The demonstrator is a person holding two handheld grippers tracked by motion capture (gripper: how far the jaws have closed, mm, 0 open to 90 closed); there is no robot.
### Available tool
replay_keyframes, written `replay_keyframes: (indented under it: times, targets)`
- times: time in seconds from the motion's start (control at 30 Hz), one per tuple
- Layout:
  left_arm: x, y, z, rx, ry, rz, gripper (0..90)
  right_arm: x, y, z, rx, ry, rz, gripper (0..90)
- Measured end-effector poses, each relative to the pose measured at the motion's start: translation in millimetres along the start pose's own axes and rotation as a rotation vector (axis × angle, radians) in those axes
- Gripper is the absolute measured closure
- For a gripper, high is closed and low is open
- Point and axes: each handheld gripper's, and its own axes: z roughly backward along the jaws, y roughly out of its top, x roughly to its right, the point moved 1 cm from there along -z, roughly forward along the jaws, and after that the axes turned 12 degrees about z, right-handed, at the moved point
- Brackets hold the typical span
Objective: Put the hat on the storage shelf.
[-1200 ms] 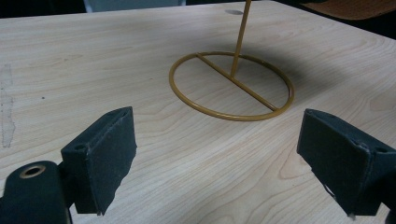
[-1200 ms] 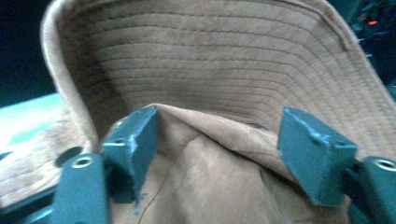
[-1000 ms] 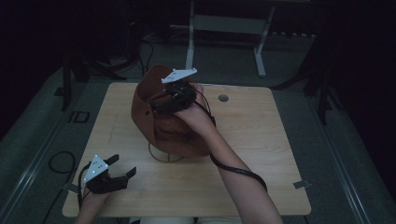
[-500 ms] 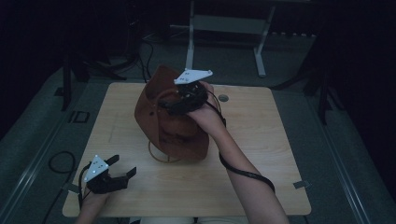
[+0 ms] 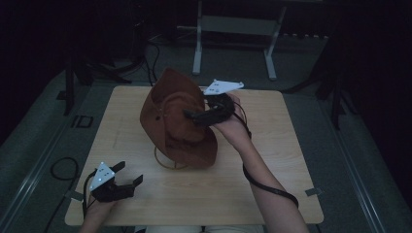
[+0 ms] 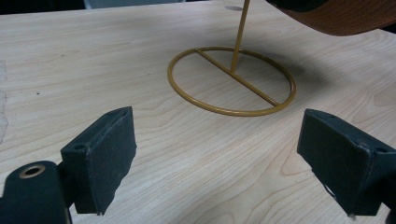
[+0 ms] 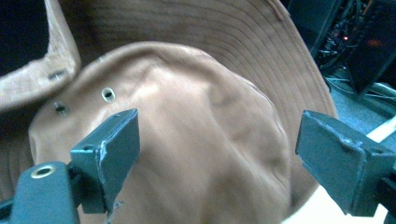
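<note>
Brown hat tilted on gold stand at table centre is approached by spread-jawed right gripper from 3 o'clock, crown pinch likely needed next; left gripper idles spread at 7 o'clock.

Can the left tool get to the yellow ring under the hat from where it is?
Probably yes. The left tool is open, and bare table lies between it and the yellow ring. The hat hangs above the ring's far side, so the near rim looks free to reach.
</note>
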Motion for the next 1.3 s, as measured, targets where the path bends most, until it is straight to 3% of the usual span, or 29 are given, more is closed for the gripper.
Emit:
replay_keyframes:
  times: [0.6, 0.9, 1.3]
  targets:
    - [2.3, -1.5, -0.8, 0.004, 0.01, -0.019, 12.3, 20.7, -74.9, 49.4, -0.044, -0.07, -0.083, 13.8]
    - [2.4, -1.5, -1.1, 0.005, 0.012, -0.014, 12.4, 16.2, -119.2, 63.3, -0.076, -0.092, -0.122, 13.8]
    - [2.3, -1.8, -1.4, 0.005, 0.009, -0.008, 12.3, 5.0, -174.2, 72.6, -0.114, -0.086, -0.184, 13.8]
